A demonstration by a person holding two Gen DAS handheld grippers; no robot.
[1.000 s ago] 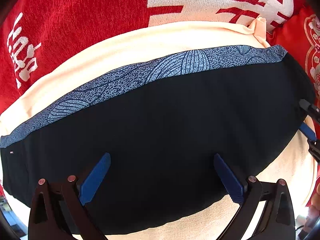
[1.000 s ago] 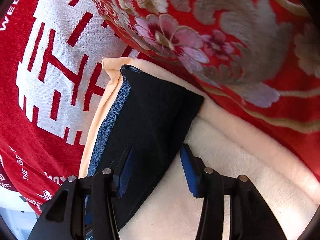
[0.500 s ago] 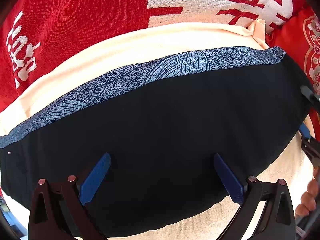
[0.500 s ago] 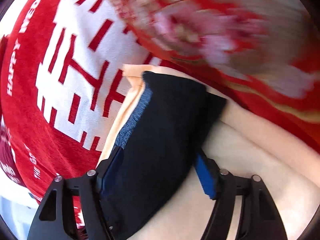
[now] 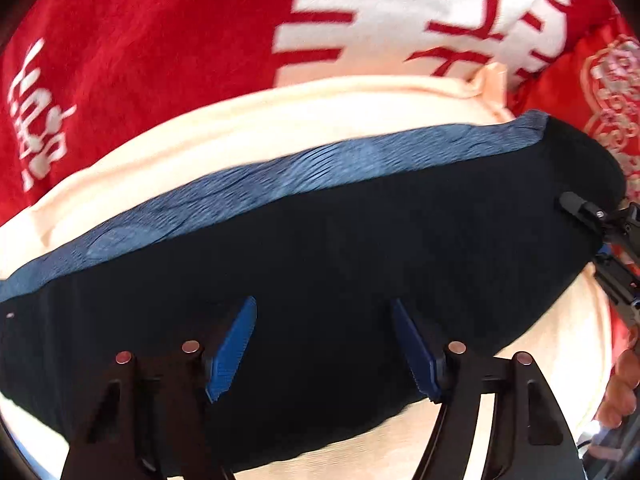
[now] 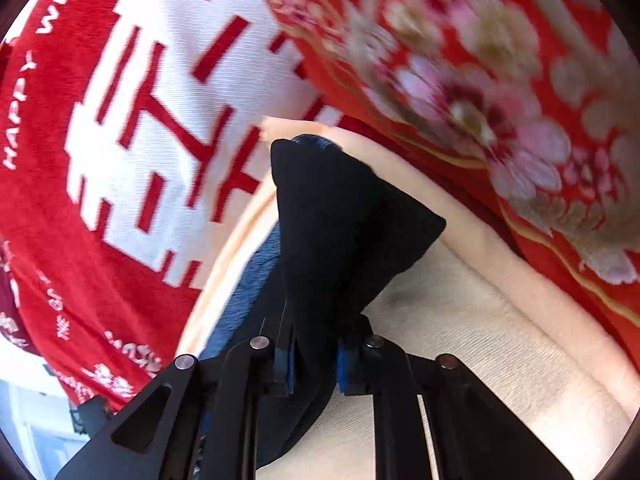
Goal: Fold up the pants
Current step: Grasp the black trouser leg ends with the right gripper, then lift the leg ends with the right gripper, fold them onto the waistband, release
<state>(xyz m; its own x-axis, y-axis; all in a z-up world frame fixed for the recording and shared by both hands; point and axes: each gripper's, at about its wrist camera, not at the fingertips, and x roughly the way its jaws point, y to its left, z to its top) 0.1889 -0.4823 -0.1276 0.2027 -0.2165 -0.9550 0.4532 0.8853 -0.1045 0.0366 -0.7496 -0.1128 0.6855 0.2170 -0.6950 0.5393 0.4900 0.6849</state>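
Black pants [image 5: 340, 248] with a blue patterned band [image 5: 280, 184] lie folded across a cream blanket [image 5: 280, 120]. My left gripper [image 5: 323, 312] points down at the middle of the black cloth. Its jaws are closing; the blue pads stand apart with flat fabric between them and do not pinch it. My right gripper [image 6: 316, 360] is closing on the end of the pants [image 6: 340, 232], with a bunch of black fabric squeezed between its pads and the corner lifted. The right gripper [image 5: 600, 232] also shows at the right edge of the left wrist view.
A red blanket with white lettering [image 5: 160, 40] spreads beyond the cream one. A red floral quilt [image 6: 500, 100] lies to the right. A person's fingers [image 5: 620, 384] show at the right edge.
My left jaws have narrowed over the cloth. My right jaws widened around the end of the pants, then closed on it and raised it a little.
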